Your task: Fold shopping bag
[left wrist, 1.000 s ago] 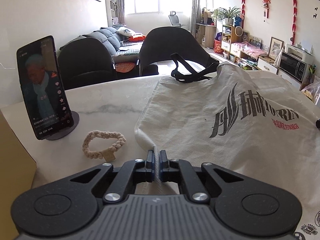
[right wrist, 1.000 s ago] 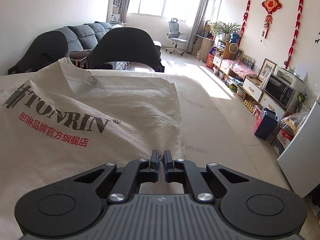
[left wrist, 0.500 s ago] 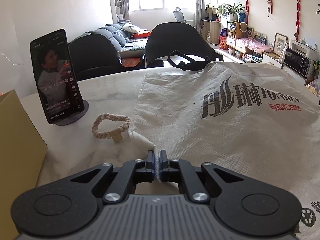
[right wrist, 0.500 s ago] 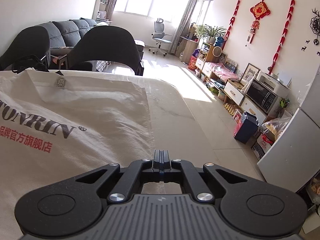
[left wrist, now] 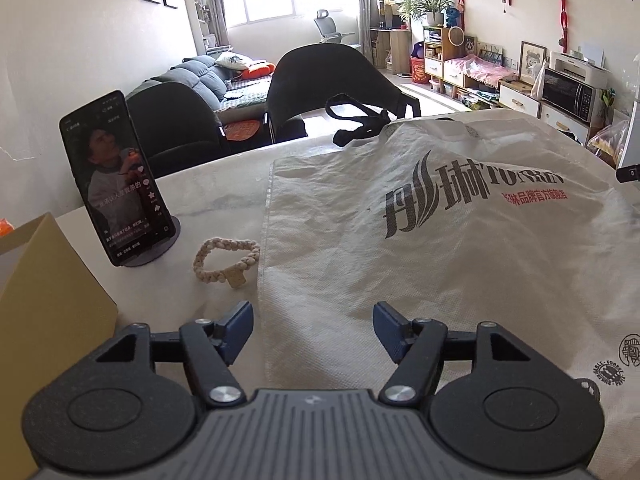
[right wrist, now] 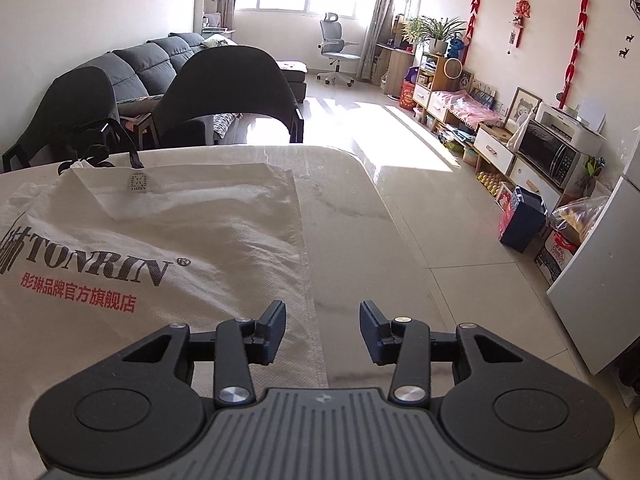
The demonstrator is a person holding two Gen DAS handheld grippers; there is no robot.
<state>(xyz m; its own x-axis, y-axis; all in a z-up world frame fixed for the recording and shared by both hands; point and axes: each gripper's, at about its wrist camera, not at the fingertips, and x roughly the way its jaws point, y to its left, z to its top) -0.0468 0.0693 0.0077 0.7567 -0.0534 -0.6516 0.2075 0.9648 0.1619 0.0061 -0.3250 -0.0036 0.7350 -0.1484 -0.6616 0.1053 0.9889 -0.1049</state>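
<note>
A white woven shopping bag [left wrist: 460, 248] with dark lettering and red characters lies flat on the marble table [left wrist: 224, 200], its black handles [left wrist: 356, 124] at the far edge. My left gripper [left wrist: 314, 330] hovers above the bag's near left edge, jaws opening, nothing pressed between the pads. In the right wrist view the same bag [right wrist: 160, 240] fills the left side. My right gripper [right wrist: 323, 330] hangs over the bag's near right edge, jaws opening too, and the cloth lies loose beneath them.
A phone [left wrist: 116, 176] on a round stand plays a video at the left, with a braided rope ring [left wrist: 226, 258] beside the bag. A cardboard box [left wrist: 44, 296] stands at the near left. Two dark chairs [right wrist: 228, 92] sit behind the table; the table edge [right wrist: 400, 248] drops off at right.
Both grippers were shut on the bag's near edge; now both have let go and stand apart. Both have lifted, and the bag has settled flat on the table.
</note>
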